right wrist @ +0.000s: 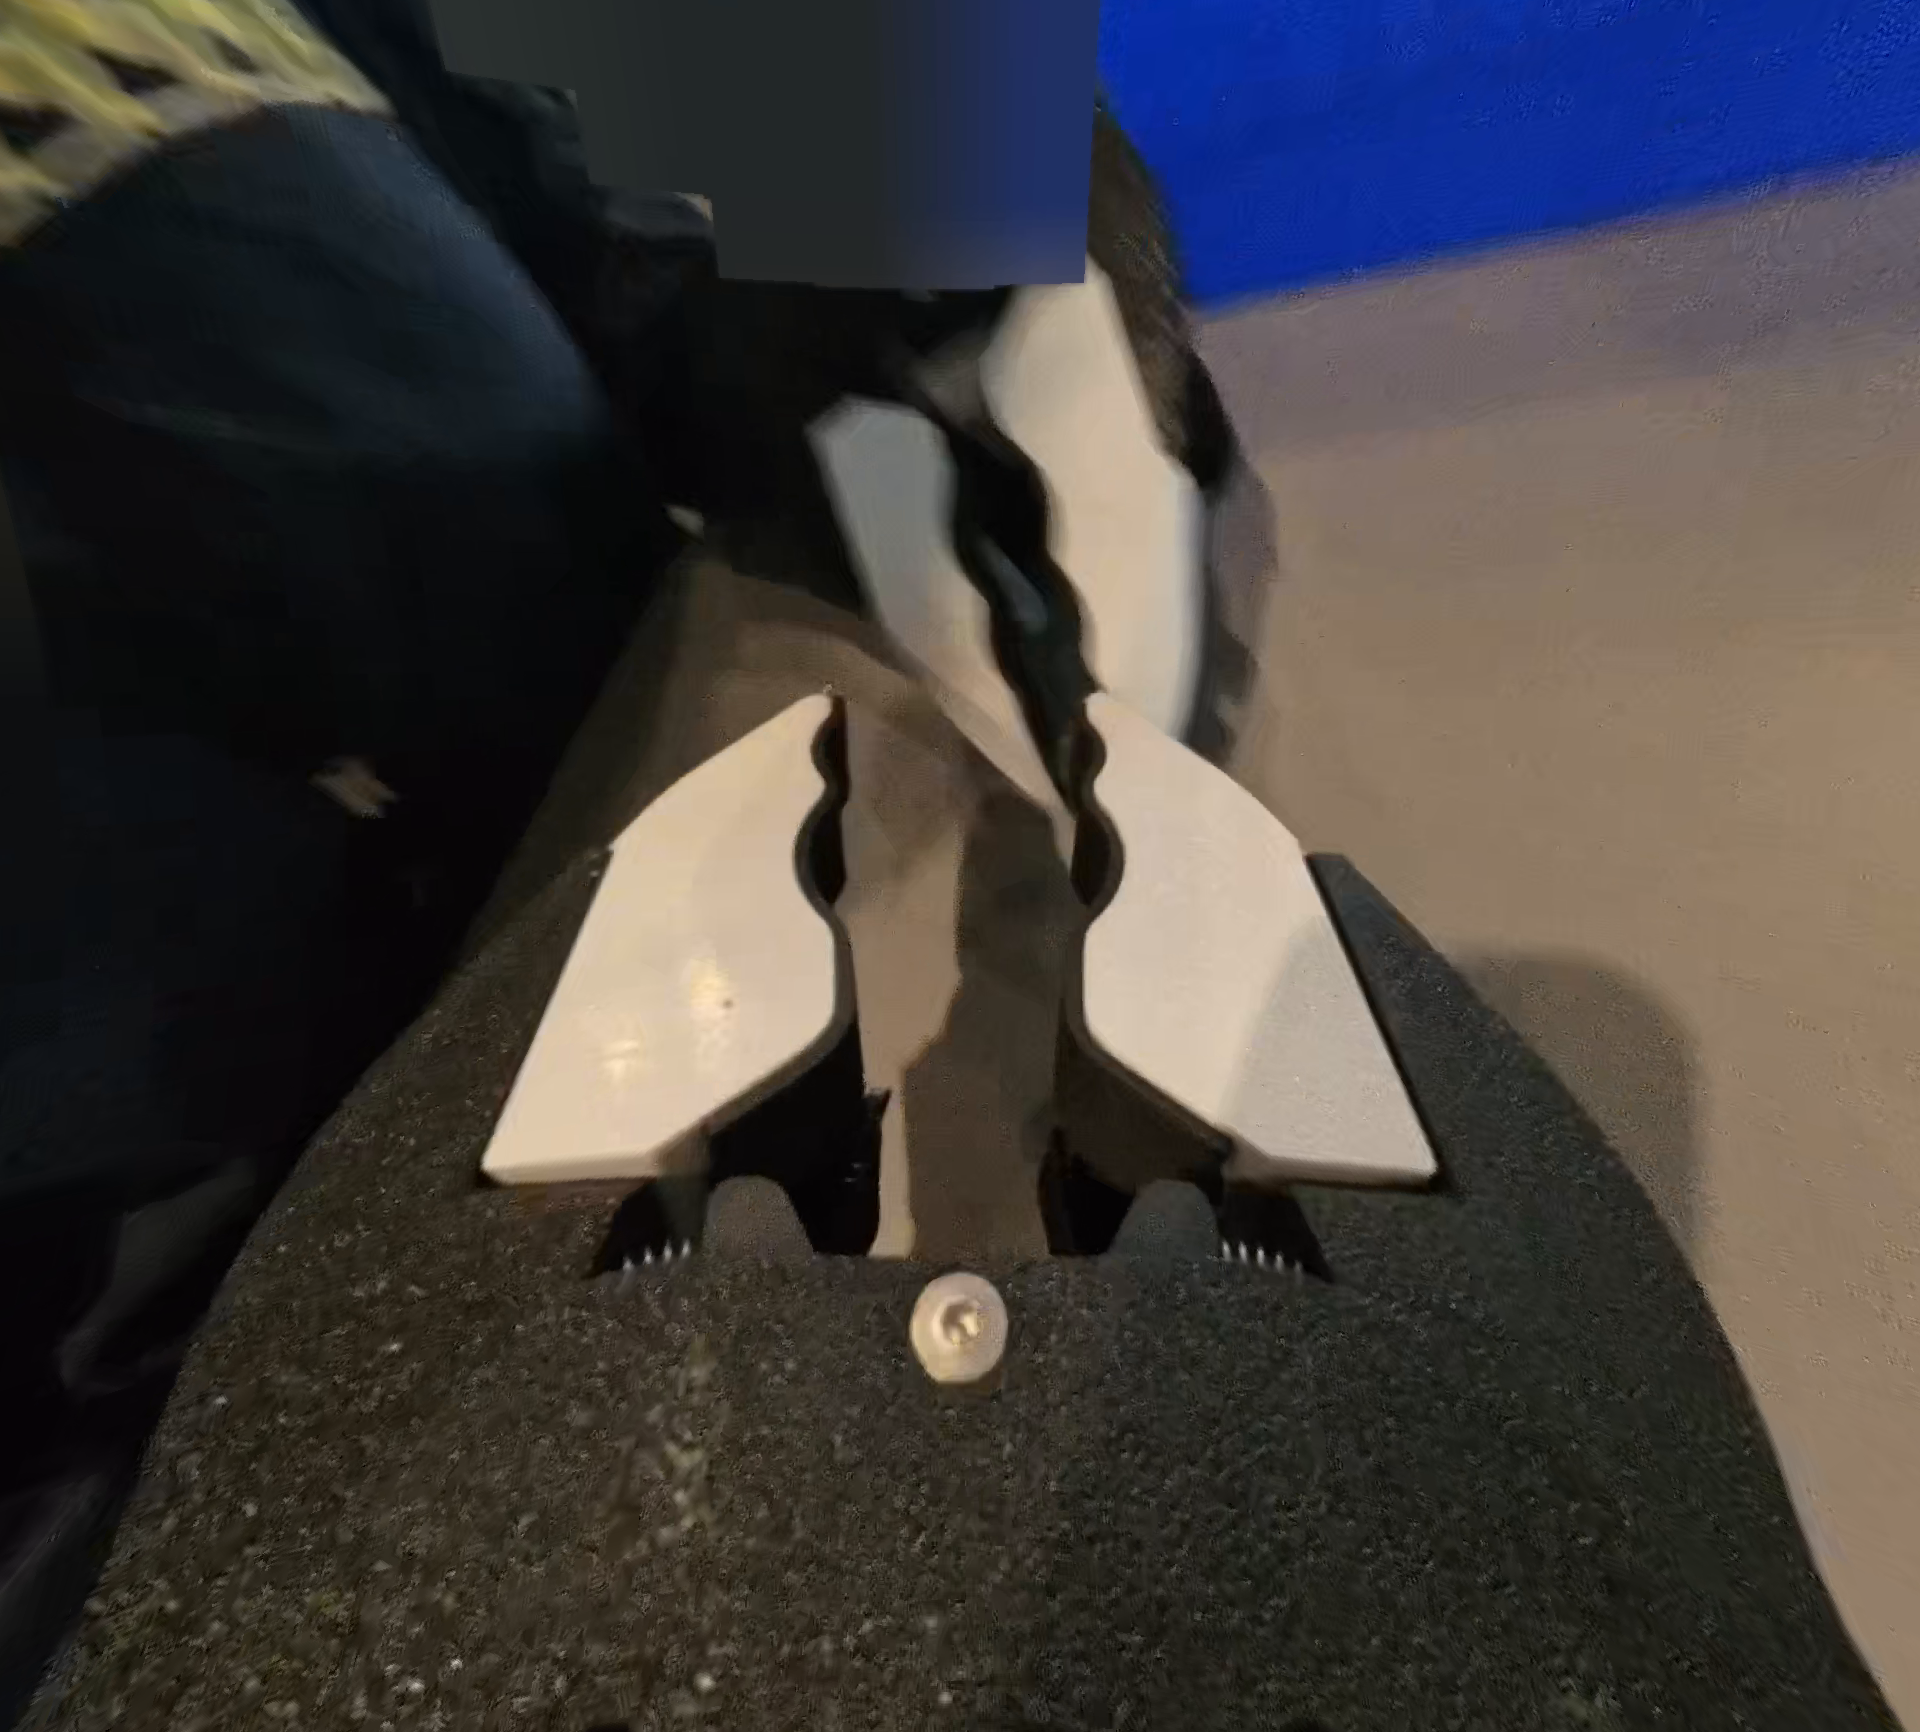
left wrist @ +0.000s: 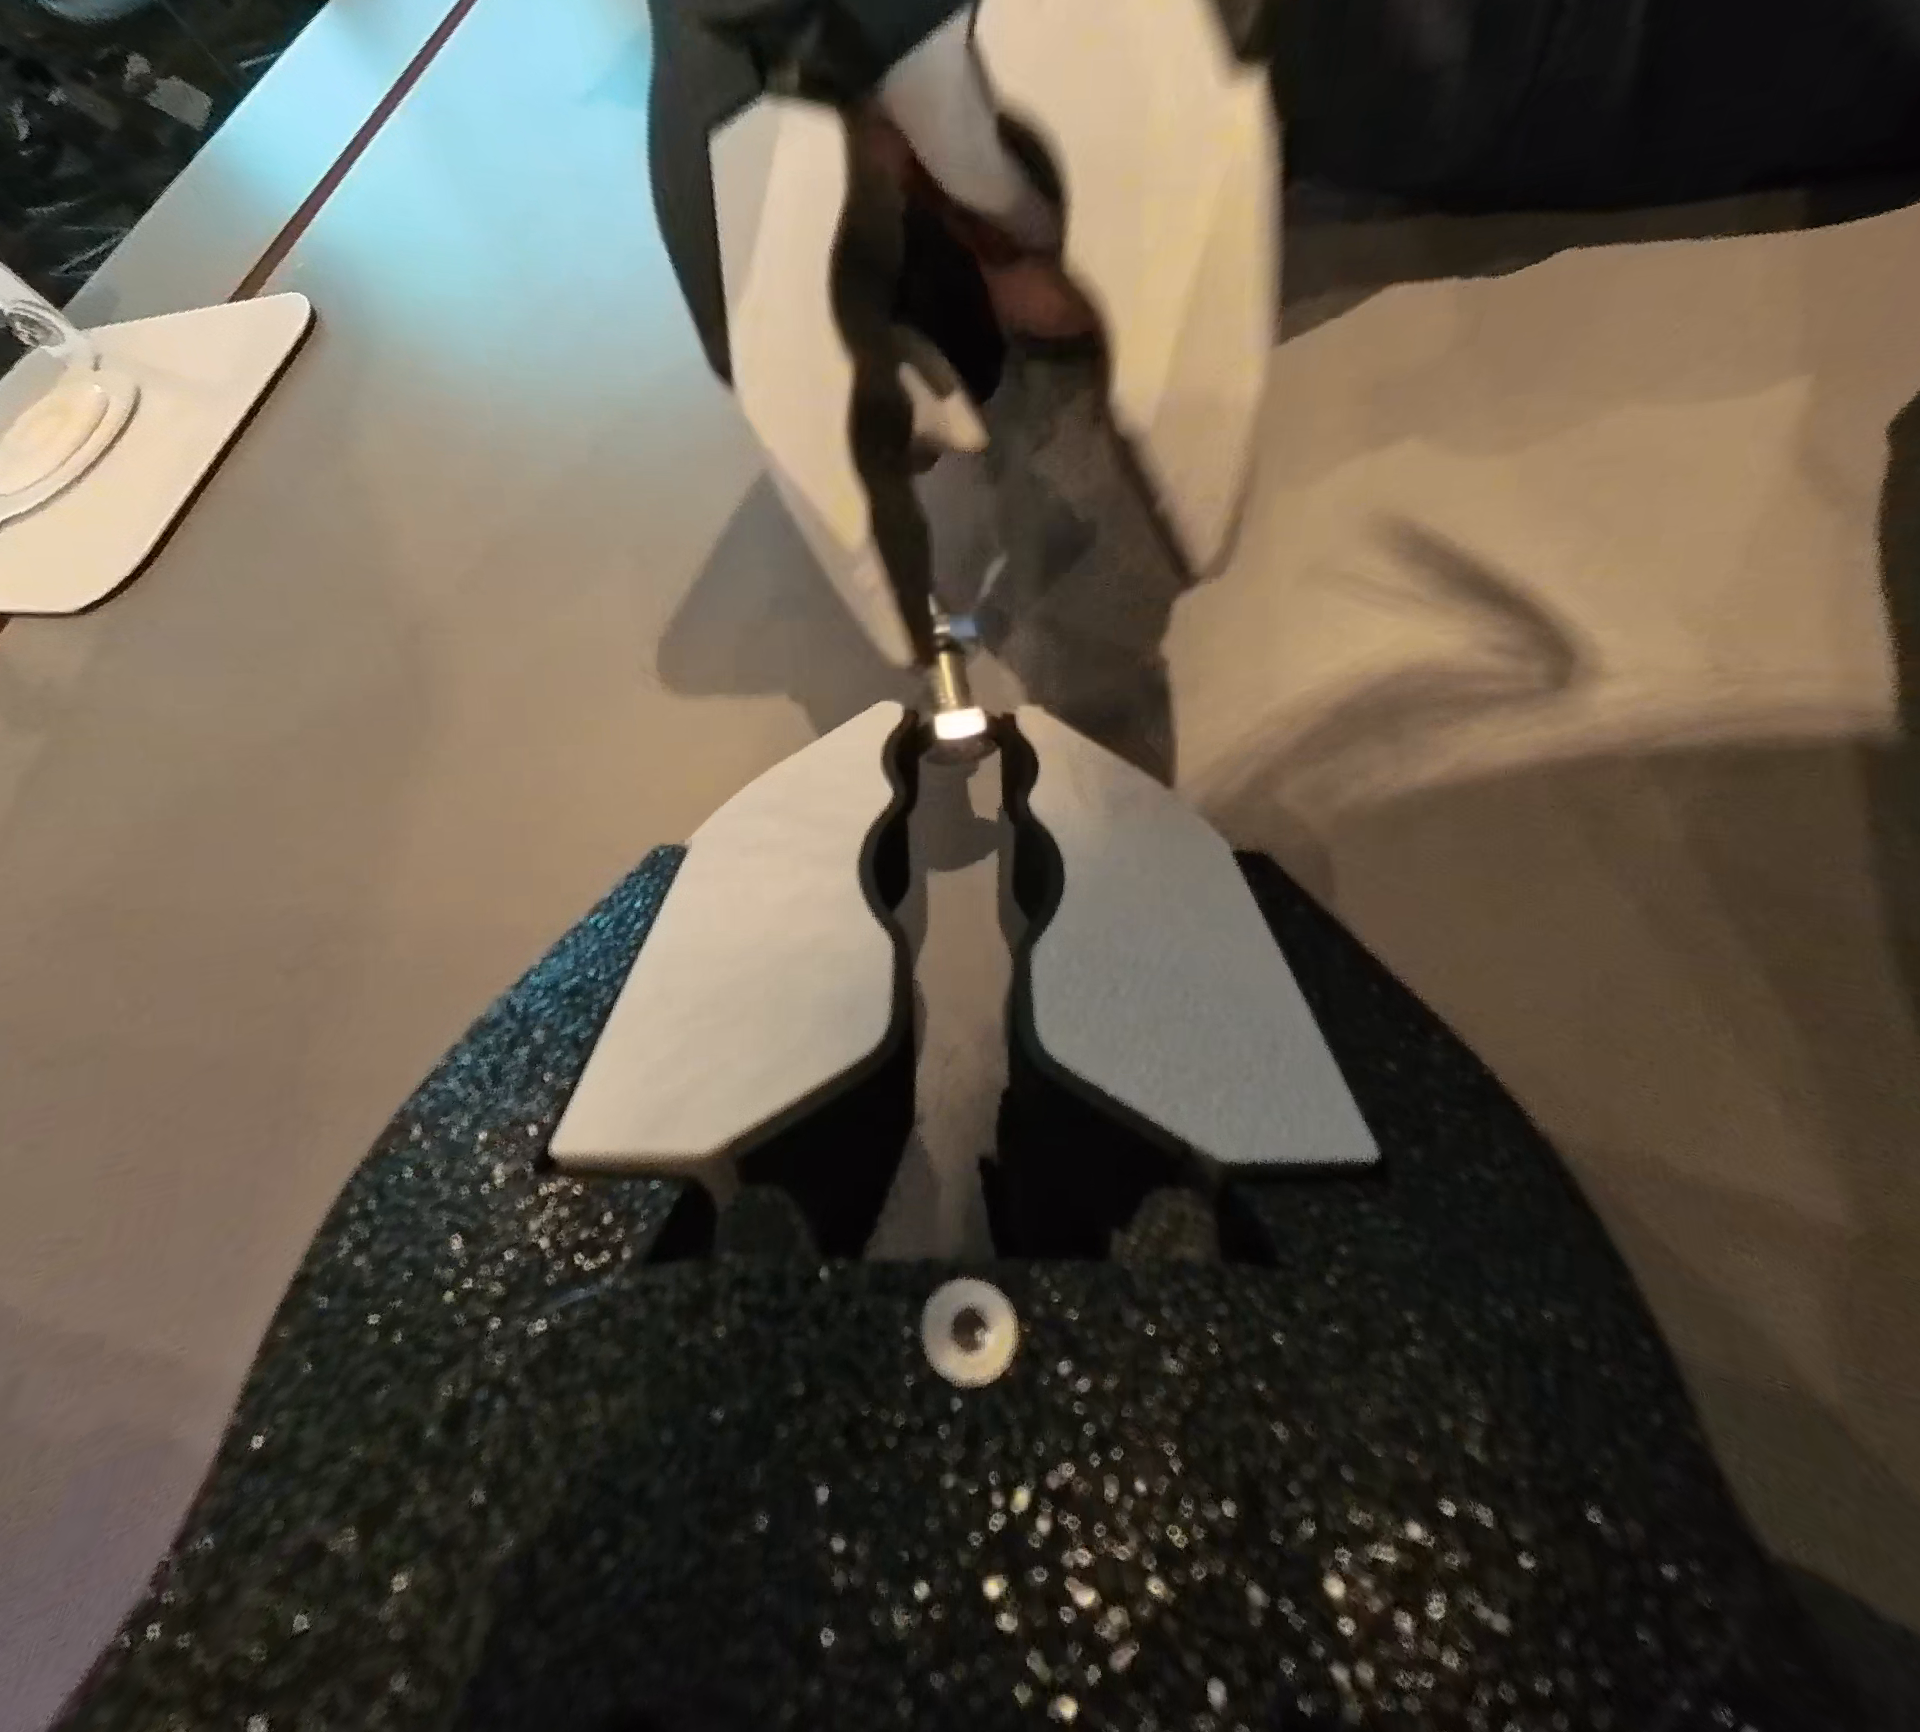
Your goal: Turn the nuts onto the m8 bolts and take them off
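Beige bench [left wrist: 312, 747] under both tools, a wrinkled cloth [left wrist: 1558, 643] on its right side. A flat pale mat [left wrist: 156, 435] lies far left with a clear glass item on it.

My right tongs [left wrist: 961, 612] come down steeply from above, tips pointed at my left tongs [left wrist: 951, 726], which lie low and nearly level over the bench. The two tip to tip, almost meeting.

Left tongs are clamped on the bolt [left wrist: 948, 690] by its head; the bright head sits right at the fingertips, both pads against it. The shank sticks out forward toward the right tongs.

Right tongs stand apart, nothing clamped. One finger [left wrist: 904, 581] lies just beside the shank's far end, where a small nut [left wrist: 961, 628] shows, blurred. The other finger stands well clear.
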Available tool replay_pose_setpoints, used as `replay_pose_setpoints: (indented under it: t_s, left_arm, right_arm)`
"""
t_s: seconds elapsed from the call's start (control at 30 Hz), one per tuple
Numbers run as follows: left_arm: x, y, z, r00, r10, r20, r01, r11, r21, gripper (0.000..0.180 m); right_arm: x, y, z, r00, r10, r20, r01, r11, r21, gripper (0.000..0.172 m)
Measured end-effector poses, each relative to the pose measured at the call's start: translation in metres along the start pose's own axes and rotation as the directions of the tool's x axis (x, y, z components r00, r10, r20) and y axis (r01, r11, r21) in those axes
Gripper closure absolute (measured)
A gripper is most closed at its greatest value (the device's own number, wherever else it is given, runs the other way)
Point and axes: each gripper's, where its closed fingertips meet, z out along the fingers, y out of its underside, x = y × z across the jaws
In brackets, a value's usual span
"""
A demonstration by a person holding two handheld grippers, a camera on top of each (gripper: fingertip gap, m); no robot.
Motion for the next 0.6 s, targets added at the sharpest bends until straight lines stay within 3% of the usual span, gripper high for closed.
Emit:
replay_pose_setpoints:
  t_s: [0.07, 0.2, 0.3, 0.37, 0.4, 0.47, 0.6]
  left_arm:
    - [0.001, 0.001, 0.001, 1.0, 0.008, -0.001, -0.008, 1.0, -0.01, 0.166]
    - [-0.001, -0.001, 0.0, 1.0, 0.001, 0.005, -0.001, 1.0, 0.005, 0.166]
    - [-0.001, -0.001, 0.0, 1.0, -0.005, 0.004, 0.005, 1.0, 0.009, 0.166]
    - [0.0, -0.001, 0.0, 1.0, 0.004, -0.006, -0.004, 1.0, 0.005, 0.166]
    - [0.0, 0.0, 0.001, 1.0, 0.007, 0.002, -0.007, 1.0, 0.001, 0.166]
    - [-0.001, 0.001, 0.001, 1.0, 0.007, 0.001, -0.007, 1.0, -0.006, 0.166]
    - [-0.002, -0.002, 0.0, 1.0, -0.002, 0.0, 0.002, 1.0, 0.013, 0.166]
  right_arm:
    - [-0.009, -0.021, -0.006, 0.998, -0.059, 0.016, 0.056, 0.991, 0.119, 0.134]
    - [0.027, 0.018, -0.014, 0.984, 0.054, -0.171, -0.07, 0.994, -0.085, 0.126]
    - [0.018, 0.022, -0.001, 0.992, 0.067, -0.102, -0.079, 0.99, -0.119, 0.127]
    - [0.008, 0.009, 0.003, 0.998, -0.016, -0.06, 0.012, 0.998, -0.064, 0.124]
    - [-0.007, -0.005, 0.001, 0.997, -0.077, 0.009, 0.077, 0.997, 0.02, 0.136]
    - [-0.013, -0.028, -0.008, 0.994, -0.105, 0.006, 0.103, 0.983, 0.153, 0.137]
    - [0.027, 0.017, -0.012, 0.982, 0.015, -0.186, -0.034, 0.995, -0.097, 0.125]
